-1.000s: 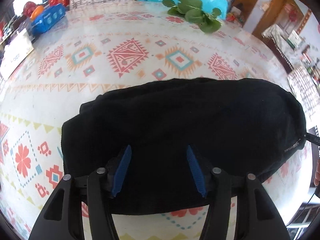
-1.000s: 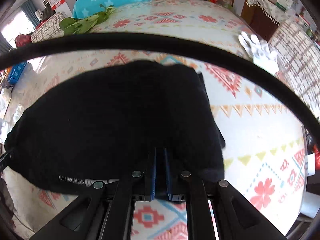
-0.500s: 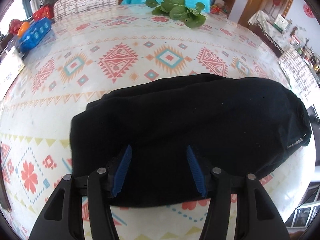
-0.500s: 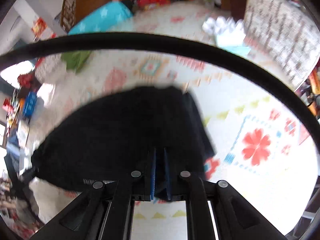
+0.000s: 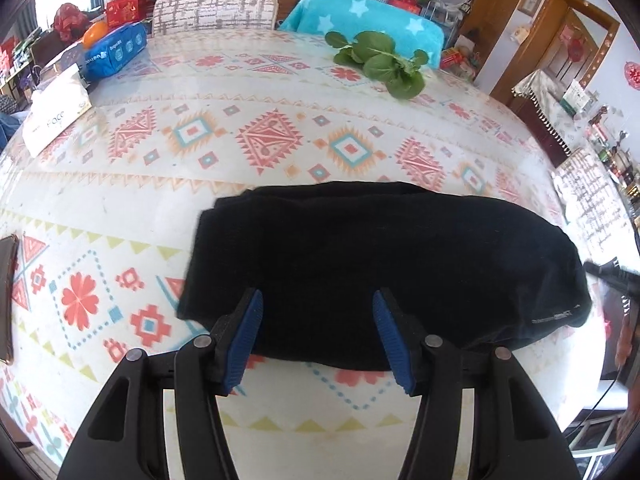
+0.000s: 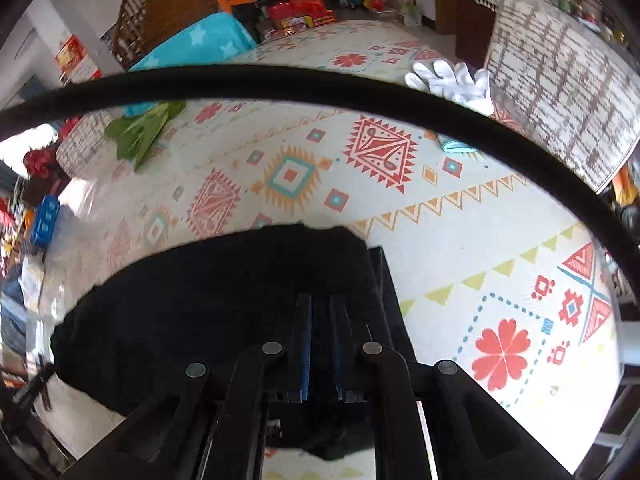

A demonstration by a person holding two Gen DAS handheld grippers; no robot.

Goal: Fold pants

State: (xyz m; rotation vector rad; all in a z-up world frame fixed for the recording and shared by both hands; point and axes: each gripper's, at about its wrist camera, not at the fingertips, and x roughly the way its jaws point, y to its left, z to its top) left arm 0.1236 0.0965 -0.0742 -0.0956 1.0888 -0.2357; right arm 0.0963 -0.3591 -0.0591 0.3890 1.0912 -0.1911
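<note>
The black pants lie folded into a flat, wide bundle on the patterned tablecloth, with a small white label near the right front edge. My left gripper hovers above the bundle's near edge, open, its blue pads wide apart with nothing between them. In the right wrist view the pants fill the lower left. My right gripper is shut, pads together, over the bundle's right edge. Whether cloth is pinched between them I cannot tell.
Leafy greens lie at the table's far side. A white tissue box and a blue pack sit at the far left. White gloves lie far right. A black cable arcs across the right wrist view. Chairs stand behind.
The left gripper has risen away from the pants, still open, so the bundle looks smaller. The right view has rolled and swung, showing more tablecloth; its jaws stay together.
</note>
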